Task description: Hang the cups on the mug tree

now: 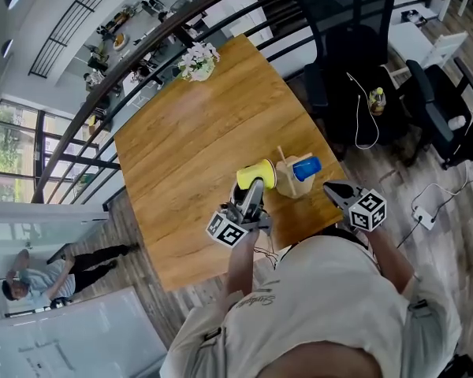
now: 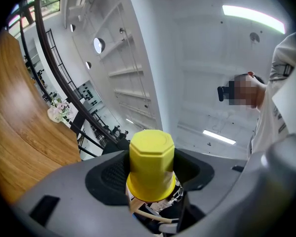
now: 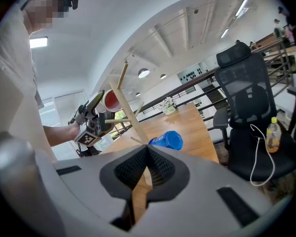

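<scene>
A yellow cup [image 1: 258, 175] is held sideways over the near part of the wooden table [image 1: 181, 148], with my left gripper [image 1: 252, 189] shut on it. In the left gripper view the yellow cup [image 2: 151, 164] fills the gap between the jaws, its base toward the camera. Just to its right stands the wooden mug tree [image 1: 292, 181], and a blue cup [image 1: 306, 167] hangs on it. My right gripper [image 1: 333, 188] hovers right of the tree, shut and empty. The right gripper view shows the tree's pole [image 3: 124, 100], the blue cup [image 3: 166, 139] and the held cup's reddish mouth [image 3: 111, 100] at a peg.
A vase of flowers [image 1: 197, 61] stands at the table's far end. A black office chair [image 1: 343, 22] with a bottle [image 1: 376, 101] and a white cable on it is beyond the right edge. A railing runs behind the table.
</scene>
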### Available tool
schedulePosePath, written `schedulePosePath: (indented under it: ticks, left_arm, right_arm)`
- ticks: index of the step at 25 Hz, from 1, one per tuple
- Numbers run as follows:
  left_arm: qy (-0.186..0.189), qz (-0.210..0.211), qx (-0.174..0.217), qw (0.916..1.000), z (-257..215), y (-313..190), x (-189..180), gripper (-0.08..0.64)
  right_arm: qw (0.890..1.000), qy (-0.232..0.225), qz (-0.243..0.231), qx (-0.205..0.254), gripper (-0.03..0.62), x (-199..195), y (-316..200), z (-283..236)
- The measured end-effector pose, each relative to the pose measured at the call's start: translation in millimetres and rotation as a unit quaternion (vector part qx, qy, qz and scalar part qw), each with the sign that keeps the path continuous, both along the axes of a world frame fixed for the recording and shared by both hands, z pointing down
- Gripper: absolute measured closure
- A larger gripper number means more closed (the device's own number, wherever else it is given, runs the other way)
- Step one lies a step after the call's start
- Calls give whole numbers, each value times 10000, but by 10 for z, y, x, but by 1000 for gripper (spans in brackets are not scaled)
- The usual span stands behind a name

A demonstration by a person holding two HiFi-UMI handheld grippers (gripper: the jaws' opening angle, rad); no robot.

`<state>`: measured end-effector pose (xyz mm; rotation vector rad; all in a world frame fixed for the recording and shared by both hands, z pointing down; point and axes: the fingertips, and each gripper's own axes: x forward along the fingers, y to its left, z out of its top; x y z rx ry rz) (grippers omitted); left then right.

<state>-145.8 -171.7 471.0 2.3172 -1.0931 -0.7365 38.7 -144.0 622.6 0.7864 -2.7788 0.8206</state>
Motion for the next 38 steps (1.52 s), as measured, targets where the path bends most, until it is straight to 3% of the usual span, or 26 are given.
schedulePosePath:
  ticks: [6, 12, 18, 26, 34, 38]
  left_arm:
    - [165, 99, 49, 9998, 8, 7, 28, 288]
    - [-273, 186, 94, 9994, 2, -16, 126, 288]
    - [-404, 295, -40, 9987, 132, 22, 119, 288]
    - [-236, 303, -228, 9990, 333, 225, 1, 290]
    - [-335, -57, -411, 9986, 512, 573, -227, 302]
    - [-486, -298, -363, 9977, 564, 722, -314, 386]
  right_arm:
    - [10000, 38, -30, 4, 600, -4, 32, 5]
    - [10000, 24, -67, -3, 600, -49, 49, -21]
    - [10000, 45, -49, 11, 600, -90, 56, -16]
    - [9999, 91, -50, -46, 600, -133, 135, 33]
    - [9996, 91, -230, 134, 600, -254, 161, -78]
    - [9986, 111, -355, 364, 600, -293, 125, -199]
